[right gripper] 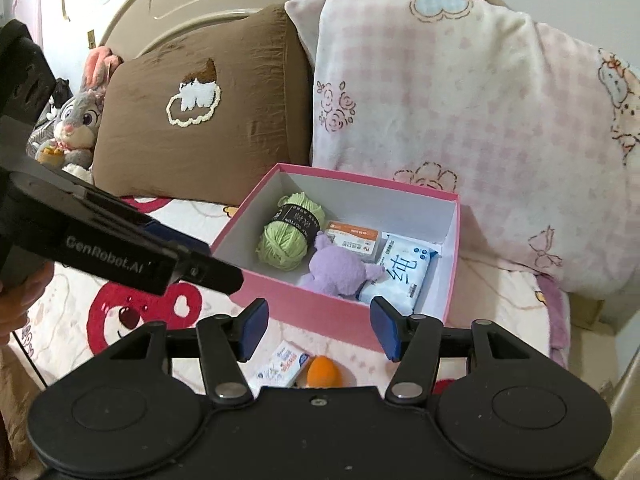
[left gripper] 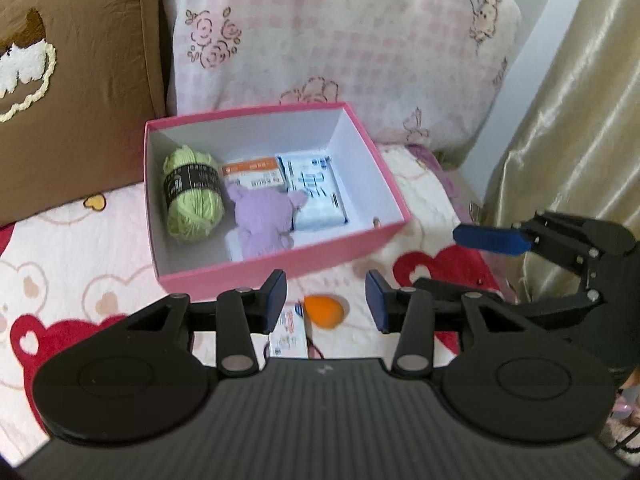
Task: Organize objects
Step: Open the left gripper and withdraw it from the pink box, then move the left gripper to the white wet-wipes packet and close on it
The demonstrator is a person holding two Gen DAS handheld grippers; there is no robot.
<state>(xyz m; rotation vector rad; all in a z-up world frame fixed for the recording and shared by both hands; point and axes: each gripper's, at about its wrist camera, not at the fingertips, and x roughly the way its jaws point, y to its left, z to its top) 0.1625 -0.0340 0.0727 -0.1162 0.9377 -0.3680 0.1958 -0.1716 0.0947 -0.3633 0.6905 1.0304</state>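
Pink box [left gripper: 352, 236]: sits open on the bed, just in front of the pillows — I take it as the place everything is meant to go.
Inside the box: green yarn ball [left gripper: 194, 194] at one end, an orange-striped carton [left gripper: 251, 174] and a white-blue tissue pack [left gripper: 316, 192] along the far side, and a purple plush toy [left gripper: 262, 216] lying partly over both.
Room left: bare white floor at the end beyond the tissue pack.
Still outside: an orange egg-shaped sponge [right gripper: 322, 372] and a small printed carton [right gripper: 282, 368], touching each other on the blanket [left gripper: 80, 280] just before the box's near wall.
Progress: I judge four in, two to go.
My left hand-held gripper [left gripper: 326, 300]: jaws apart, nothing between them.
My right hand-held gripper [right gripper: 316, 330]: likewise parted and empty.
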